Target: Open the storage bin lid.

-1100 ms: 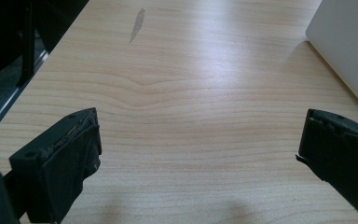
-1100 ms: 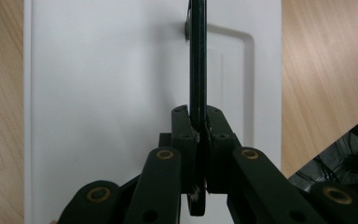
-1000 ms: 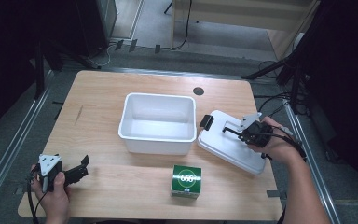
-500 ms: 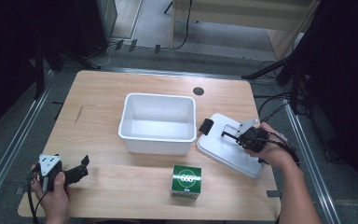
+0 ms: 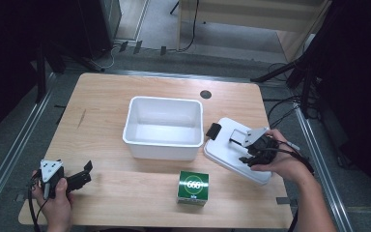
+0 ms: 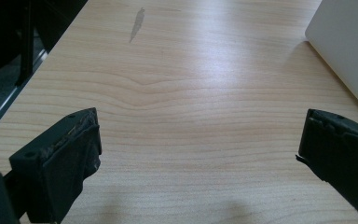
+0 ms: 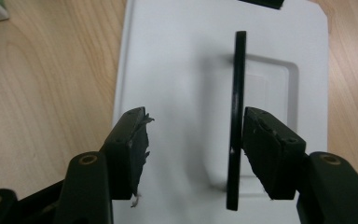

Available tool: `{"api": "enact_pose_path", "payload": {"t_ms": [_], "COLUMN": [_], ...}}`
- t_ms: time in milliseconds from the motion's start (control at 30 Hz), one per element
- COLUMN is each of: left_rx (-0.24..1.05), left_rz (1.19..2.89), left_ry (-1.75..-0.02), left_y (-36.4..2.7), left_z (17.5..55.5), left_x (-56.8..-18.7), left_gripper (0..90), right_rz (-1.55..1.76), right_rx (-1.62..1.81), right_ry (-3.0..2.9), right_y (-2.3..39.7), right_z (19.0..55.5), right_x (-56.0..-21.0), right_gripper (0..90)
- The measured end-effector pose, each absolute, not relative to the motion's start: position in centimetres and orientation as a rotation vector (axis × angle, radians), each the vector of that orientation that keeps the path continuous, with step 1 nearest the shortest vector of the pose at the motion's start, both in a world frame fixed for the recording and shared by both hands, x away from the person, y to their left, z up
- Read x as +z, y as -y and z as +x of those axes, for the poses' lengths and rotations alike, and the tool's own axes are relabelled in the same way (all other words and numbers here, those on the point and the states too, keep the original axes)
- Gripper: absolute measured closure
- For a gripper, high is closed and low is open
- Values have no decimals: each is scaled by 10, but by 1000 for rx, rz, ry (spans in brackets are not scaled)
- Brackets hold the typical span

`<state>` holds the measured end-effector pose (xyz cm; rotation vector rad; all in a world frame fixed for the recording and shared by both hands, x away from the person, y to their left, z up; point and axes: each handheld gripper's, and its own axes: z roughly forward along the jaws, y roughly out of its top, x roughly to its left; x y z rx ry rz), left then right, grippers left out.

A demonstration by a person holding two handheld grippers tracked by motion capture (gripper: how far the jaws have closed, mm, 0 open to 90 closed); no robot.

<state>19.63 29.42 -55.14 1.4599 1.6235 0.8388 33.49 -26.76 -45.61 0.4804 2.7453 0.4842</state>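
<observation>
A white lid (image 5: pixel 235 150) is seen lying on the wooden table (image 5: pixel 101 96), its near edge just beside the right wall of the white plastic bin (image 5: pixel 164 126), tilted off square to it. The right gripper (image 7: pixel 193 140) has just been opening: its jaws now stand apart around the lid's thin black handle (image 7: pixel 235 116), one pad close against it, no longer clamped. The lid appears released and set down, leaving the bin uncovered. A green box (image 5: pixel 193 187) is seen in front of the bin. The left gripper (image 5: pixel 79 178), well left of the bin, is held wide open and empty
</observation>
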Motion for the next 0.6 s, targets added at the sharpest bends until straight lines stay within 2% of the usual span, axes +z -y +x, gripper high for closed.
{"api": "enact_pose_path", "payload": {"t_ms": [33, 267, 367, 433, 600], "left_rx": [839, 840, 839, 838, 834], "left_rz": [1460, 1466, 1464, 1465, 1464], "left_ry": [-1623, -1621, -1620, -1620, -1620], "left_y": [-294, -294, -294, -294, -294], "left_z": [196, 196, 196, 196, 196], "left_x": [-551, -551, -552, -551, -551], "left_gripper": [0, 0, 0, 0, 0], "right_rz": [480, 493, 468, 442, 384], "right_rx": [484, 460, 460, 466, 461], "right_ry": [-2745, -2795, -2824, -2848, -2861], "right_y": [268, 253, 245, 239, 229], "right_z": [335, 313, 305, 300, 292], "right_x": [-456, -445, -443, -443, -441], "right_gripper": [411, 155, 108, 29, 0]}}
